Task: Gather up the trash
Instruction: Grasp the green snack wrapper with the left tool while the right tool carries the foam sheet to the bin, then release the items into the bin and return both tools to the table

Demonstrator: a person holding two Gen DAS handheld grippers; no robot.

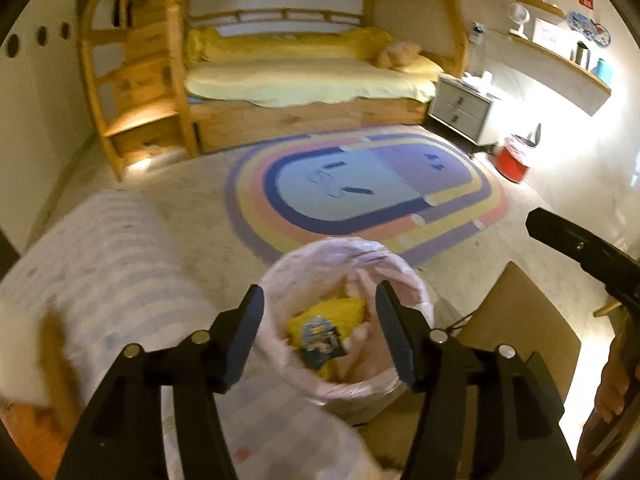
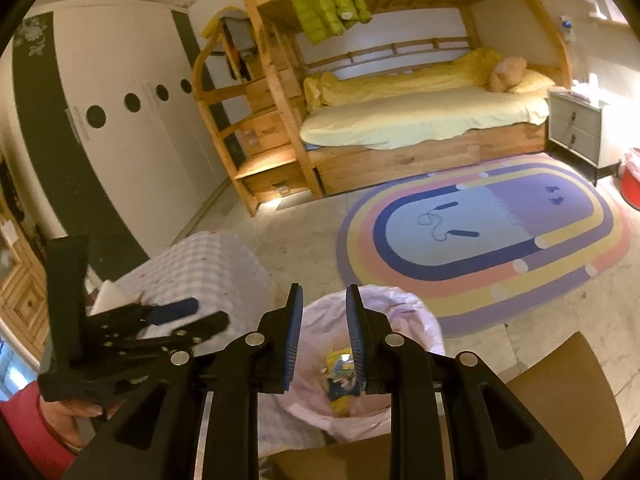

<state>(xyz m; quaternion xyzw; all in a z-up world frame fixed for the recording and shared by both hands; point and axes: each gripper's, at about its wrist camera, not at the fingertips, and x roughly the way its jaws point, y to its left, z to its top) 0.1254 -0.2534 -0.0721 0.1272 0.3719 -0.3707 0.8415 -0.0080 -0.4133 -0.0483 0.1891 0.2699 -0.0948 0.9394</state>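
A waste bin lined with a pale pink bag (image 1: 280, 276) stands on the floor just below both tools. Inside it lies a yellow snack wrapper with a printed picture (image 1: 320, 332). My left gripper (image 1: 318, 292) hangs over the bin's mouth, open wide, with nothing between its pads. In the right wrist view the same bin (image 2: 404, 304) and wrapper (image 2: 342, 376) show under my right gripper (image 2: 324, 292). Its blue pads stand a narrow gap apart and hold nothing. The left gripper (image 2: 204, 314) appears at the left of that view, above the table.
A table with a checked cloth (image 1: 120, 260) stands left of the bin, a brown chair back (image 1: 520, 320) to its right. Beyond lie an oval striped rug (image 1: 360, 184), a wooden bunk bed (image 1: 304, 80), a grey nightstand (image 1: 460, 108) and a red bin (image 1: 512, 160).
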